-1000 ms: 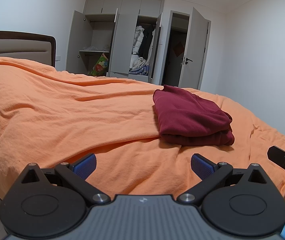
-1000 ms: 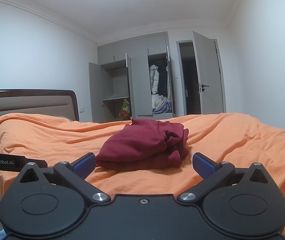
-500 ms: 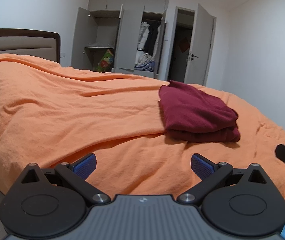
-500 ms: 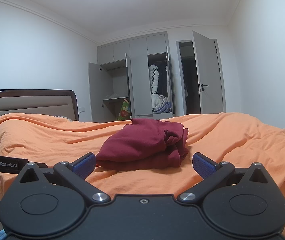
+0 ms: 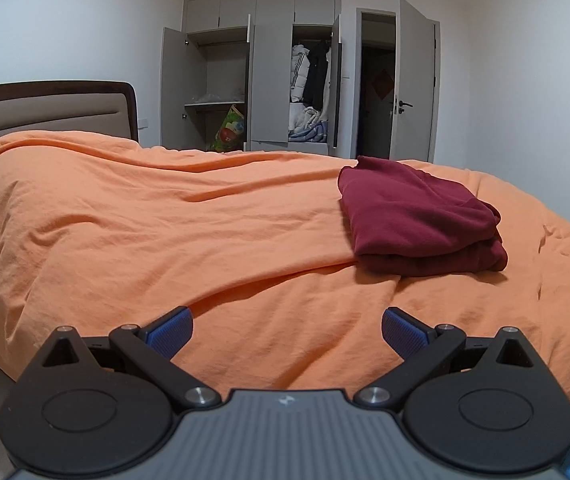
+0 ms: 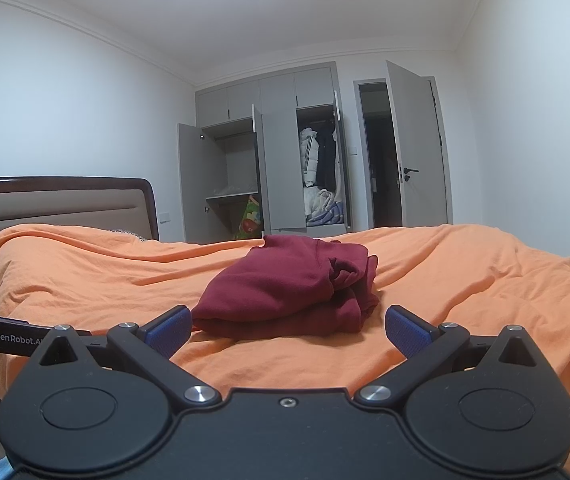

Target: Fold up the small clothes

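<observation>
We see 1 folded maroon garment point(image 6: 289, 290) on 1 orange bedspread point(image 5: 165, 240); 2 grippers, left gripper point(image 5: 287, 330) and right gripper point(image 6: 287, 330), both spread wide, empty.

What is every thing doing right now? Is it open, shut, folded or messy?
Left gripper: jaws open, empty.
Right gripper: jaws open, empty.
Red garment: folded, lying on the bed.
Orange bedcover: spread out, wrinkled.
Wardrobe doors: open.
Room door: open.
</observation>
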A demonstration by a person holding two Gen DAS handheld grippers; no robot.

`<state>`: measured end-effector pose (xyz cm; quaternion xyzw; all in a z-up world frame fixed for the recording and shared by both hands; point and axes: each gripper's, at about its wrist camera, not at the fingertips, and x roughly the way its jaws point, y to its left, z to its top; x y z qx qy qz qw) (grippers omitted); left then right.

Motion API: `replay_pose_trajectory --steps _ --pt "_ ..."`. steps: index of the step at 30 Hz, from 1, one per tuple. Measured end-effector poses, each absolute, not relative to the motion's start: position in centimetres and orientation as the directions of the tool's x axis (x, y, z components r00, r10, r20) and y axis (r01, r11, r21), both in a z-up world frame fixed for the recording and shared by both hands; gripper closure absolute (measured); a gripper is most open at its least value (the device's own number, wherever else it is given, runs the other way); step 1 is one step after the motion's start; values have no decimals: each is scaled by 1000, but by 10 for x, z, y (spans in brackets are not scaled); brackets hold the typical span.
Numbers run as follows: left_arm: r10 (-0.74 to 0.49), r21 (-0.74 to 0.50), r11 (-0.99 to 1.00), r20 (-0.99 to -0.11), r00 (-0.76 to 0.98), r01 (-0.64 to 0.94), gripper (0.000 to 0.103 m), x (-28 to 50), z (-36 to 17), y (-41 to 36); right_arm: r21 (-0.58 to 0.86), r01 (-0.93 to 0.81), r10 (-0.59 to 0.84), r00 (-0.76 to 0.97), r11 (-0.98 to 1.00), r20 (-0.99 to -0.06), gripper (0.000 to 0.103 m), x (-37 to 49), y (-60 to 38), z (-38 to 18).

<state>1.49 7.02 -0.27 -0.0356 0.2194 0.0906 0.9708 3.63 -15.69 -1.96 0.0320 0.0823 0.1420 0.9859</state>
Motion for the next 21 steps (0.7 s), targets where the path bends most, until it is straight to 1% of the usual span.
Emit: replay_pose_trajectory --steps 21 --pt "151 -22 984 -429 891 -177 0 12 -2 70 88 -274 285 946 958 -156 0 36 -157 -20"
